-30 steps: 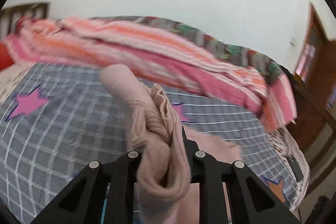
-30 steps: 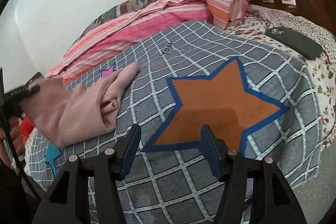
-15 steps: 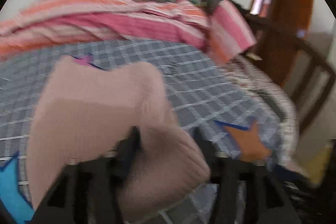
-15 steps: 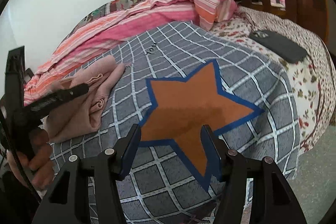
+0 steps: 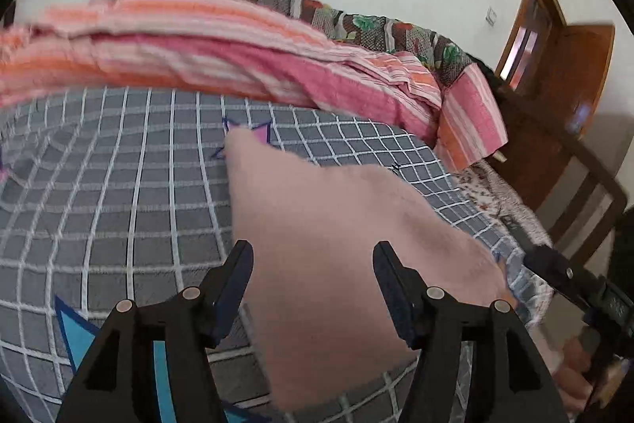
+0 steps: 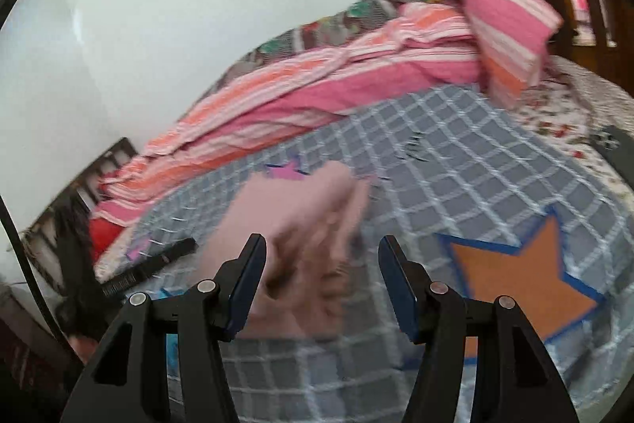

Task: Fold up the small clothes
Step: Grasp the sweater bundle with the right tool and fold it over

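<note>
A folded pale pink knit garment [image 5: 337, 240] lies on the grey checked blanket [image 5: 119, 193]. My left gripper [image 5: 313, 288] is open just above its near part, one finger on each side, holding nothing. In the right wrist view the same garment [image 6: 301, 224] is blurred and lies just beyond my open, empty right gripper [image 6: 321, 276]. The left gripper shows there as a black bar [image 6: 150, 264] at the garment's left. The right gripper shows at the right edge of the left wrist view [image 5: 570, 276].
A pink and orange striped quilt [image 5: 222, 54] is heaped along the far side of the bed. An orange star patch [image 6: 515, 280] lies right of the garment. A dark phone-like object [image 6: 618, 153] rests on the floral sheet at the right. A wooden bed frame [image 5: 562, 161] stands beyond.
My left gripper has let go of the pink garment, which now lies folded on the blanket. My right gripper has swung left, from over the orange star toward the garment.
</note>
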`<state>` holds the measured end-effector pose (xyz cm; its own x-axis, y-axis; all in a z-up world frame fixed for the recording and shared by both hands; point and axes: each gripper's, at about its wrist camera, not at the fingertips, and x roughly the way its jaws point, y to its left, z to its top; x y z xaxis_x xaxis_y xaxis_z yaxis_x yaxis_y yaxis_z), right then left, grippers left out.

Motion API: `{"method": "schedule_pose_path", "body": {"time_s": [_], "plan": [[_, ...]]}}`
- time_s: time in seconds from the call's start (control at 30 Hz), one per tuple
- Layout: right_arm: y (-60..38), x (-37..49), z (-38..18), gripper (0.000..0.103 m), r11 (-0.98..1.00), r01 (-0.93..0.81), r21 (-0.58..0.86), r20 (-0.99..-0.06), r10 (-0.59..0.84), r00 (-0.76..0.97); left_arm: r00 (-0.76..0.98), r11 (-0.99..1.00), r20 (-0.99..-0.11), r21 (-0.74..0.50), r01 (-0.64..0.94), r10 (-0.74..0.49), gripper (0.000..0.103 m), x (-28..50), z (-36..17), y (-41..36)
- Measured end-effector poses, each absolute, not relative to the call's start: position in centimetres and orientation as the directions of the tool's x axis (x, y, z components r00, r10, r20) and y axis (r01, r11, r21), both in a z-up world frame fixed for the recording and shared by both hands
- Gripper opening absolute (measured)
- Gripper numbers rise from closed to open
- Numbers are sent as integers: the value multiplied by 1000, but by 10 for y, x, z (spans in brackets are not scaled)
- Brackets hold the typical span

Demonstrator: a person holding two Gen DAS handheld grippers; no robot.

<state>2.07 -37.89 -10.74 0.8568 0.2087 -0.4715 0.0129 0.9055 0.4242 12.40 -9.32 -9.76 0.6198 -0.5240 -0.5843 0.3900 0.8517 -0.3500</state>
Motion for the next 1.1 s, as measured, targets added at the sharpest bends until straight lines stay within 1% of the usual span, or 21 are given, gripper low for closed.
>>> {"method": "schedule_pose_path", "body": {"time_s": [0.1, 0.23, 0.3, 0.37, 0.4, 0.43, 0.53, 0.57, 0.6, 0.67, 0.73, 0.77, 0.8, 0.83, 0.87, 0.93, 0.97, 1.0, 1.03, 1.1], "plan": [[-363, 39, -108, 59, 901, -13, 435, -477, 242, 845, 639, 879, -604, -326, 348, -477, 61, 129, -107, -78], [-346, 70, -122, 59, 899, 4, 438, -527, 253, 811, 613, 872, -621, -365, 326, -489, 61, 140, -119, -69], [-340, 82, -129, 48, 903, 19, 429, -551, 245, 798, 608, 873, -627, -368, 321, -488, 61, 142, -122, -68], [-333, 90, -134, 13, 922, 34, 385, -592, 218, 776, 602, 871, -630, -372, 321, -491, 61, 145, -124, -65], [-329, 94, -138, 13, 941, 49, 336, -627, 185, 756, 600, 870, -630, -374, 322, -493, 61, 145, -124, -64], [-329, 91, -139, 11, 947, 64, 315, -627, 157, 763, 598, 870, -632, -372, 324, -493, 61, 145, -124, -62], [-337, 59, -134, 9, 937, 26, 348, -511, 167, 843, 610, 876, -628, -348, 334, -482, 61, 142, -122, -54], [-337, 55, -136, 9, 941, 31, 336, -508, 153, 848, 615, 880, -629, -336, 336, -475, 61, 142, -122, -51], [-335, 56, -147, 9, 953, 64, 296, -549, 114, 828, 618, 882, -630, -330, 335, -470, 61, 143, -122, -49], [-336, 65, -168, 9, 952, 95, 291, -621, 112, 776, 620, 885, -631, -333, 325, -466, 61, 148, -122, -44], [-343, 64, -168, 12, 936, 95, 339, -610, 142, 780, 618, 884, -632, -352, 307, -467, 61, 151, -122, -37], [-347, 63, -164, 24, 928, 94, 362, -599, 153, 786, 617, 880, -628, -364, 306, -474, 61, 151, -122, -33], [-353, 63, -158, 34, 915, 97, 392, -582, 165, 796, 617, 876, -624, -373, 305, -480, 61, 151, -122, -31], [-357, 65, -154, 58, 907, 102, 408, -573, 167, 802, 618, 874, -619, -381, 303, -484, 61, 151, -121, -27], [-359, 68, -152, 70, 902, 103, 418, -565, 169, 807, 620, 872, -615, -389, 298, -487, 61, 152, -120, -24], [-366, 83, -151, 73, 880, 92, 466, -555, 210, 805, 619, 864, -608, -413, 288, -497, 61, 153, -120, -19], [-366, 95, -155, 77, 868, 84, 489, -568, 244, 786, 616, 857, -604, -431, 281, -506, 61, 155, -120, -16], [-366, 101, -158, 78, 859, 81, 505, -582, 270, 767, 611, 850, -601, -449, 275, -515, 61, 156, -121, -13], [-365, 116, -169, 78, 840, 94, 535, -616, 311, 724, 606, 842, -597, -468, 268, -525, 61, 157, -122, -10], [-364, 133, -185, 78, 811, 108, 575, -644, 367, 671, 599, 829, -591, -497, 257, -540, 61, 157, -123, -4]]}}
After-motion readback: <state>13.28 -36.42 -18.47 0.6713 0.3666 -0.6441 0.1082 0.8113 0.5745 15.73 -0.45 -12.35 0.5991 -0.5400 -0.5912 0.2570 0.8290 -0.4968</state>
